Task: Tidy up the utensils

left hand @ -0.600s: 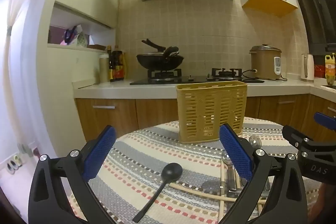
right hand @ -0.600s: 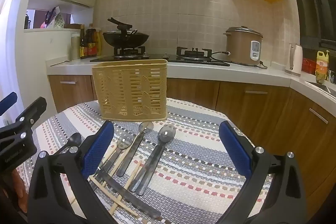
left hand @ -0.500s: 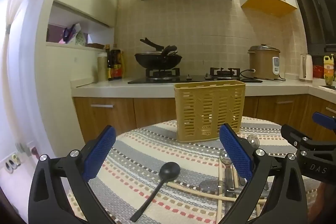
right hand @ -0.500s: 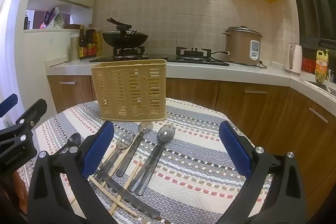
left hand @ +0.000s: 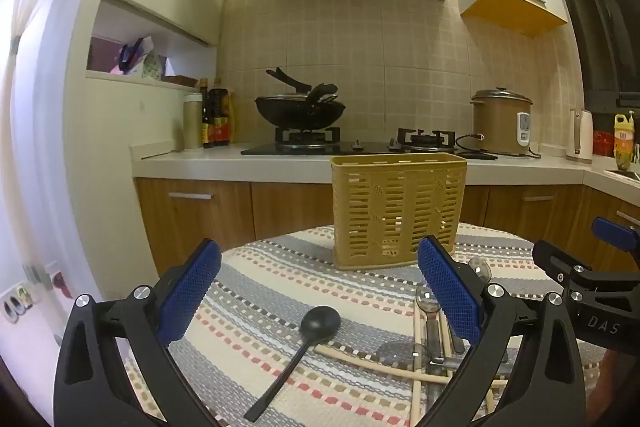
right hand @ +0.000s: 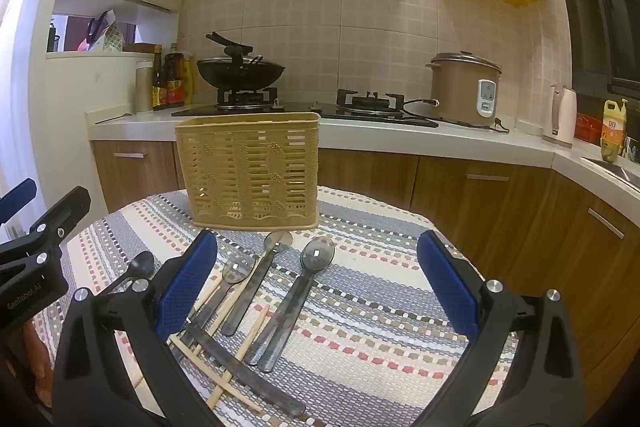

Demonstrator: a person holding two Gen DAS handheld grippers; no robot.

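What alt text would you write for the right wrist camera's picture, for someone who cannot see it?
Open right gripper with blue pads hovers over a striped tablecloth strewn with metal spoons, chopsticks and a knife. A tan slotted utensil basket stands upright behind them, before a kitchen counter with a wok and rice cooker.

a slatted yellow basket (right hand: 248,171) stands upright at the table's far side, blocking that edge; crossed spoons (right hand: 280,291) and chopsticks (right hand: 224,311) clutter the striped cloth (right hand: 380,315) before it, while the cloth's right half lies open.
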